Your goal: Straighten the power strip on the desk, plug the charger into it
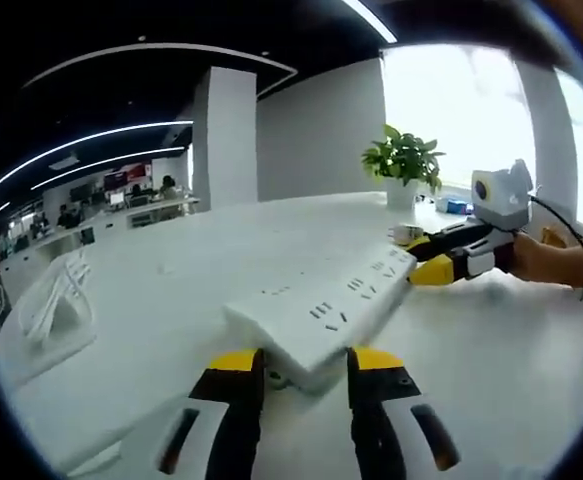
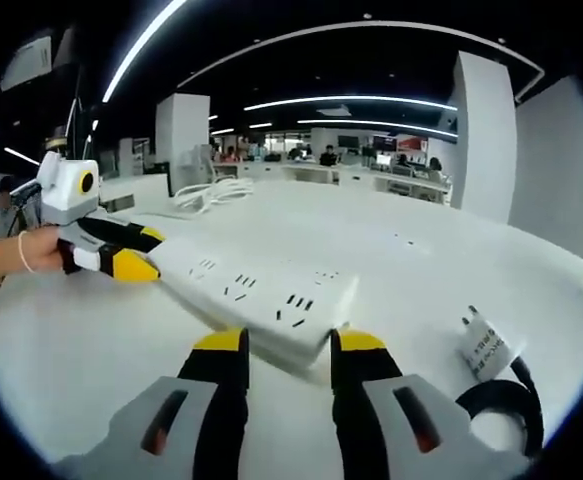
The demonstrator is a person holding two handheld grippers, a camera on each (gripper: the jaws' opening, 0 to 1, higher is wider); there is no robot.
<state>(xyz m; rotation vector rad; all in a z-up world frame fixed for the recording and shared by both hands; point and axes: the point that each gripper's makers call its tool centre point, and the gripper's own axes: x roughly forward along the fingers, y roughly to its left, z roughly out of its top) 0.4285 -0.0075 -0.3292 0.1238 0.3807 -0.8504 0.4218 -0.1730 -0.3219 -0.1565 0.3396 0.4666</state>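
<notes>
matt white plastic power strip (image 1: 321, 310), glossy desk (image 1: 491, 360)

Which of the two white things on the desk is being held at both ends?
The long power strip, gripped at each end. The charger lies untouched beside its black cable.

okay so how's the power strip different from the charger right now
The power strip is a long white bar gripped at both ends by the left gripper and right gripper; the charger is a small block lying untouched on the desk, trailing a black cable. Both are white.
</notes>
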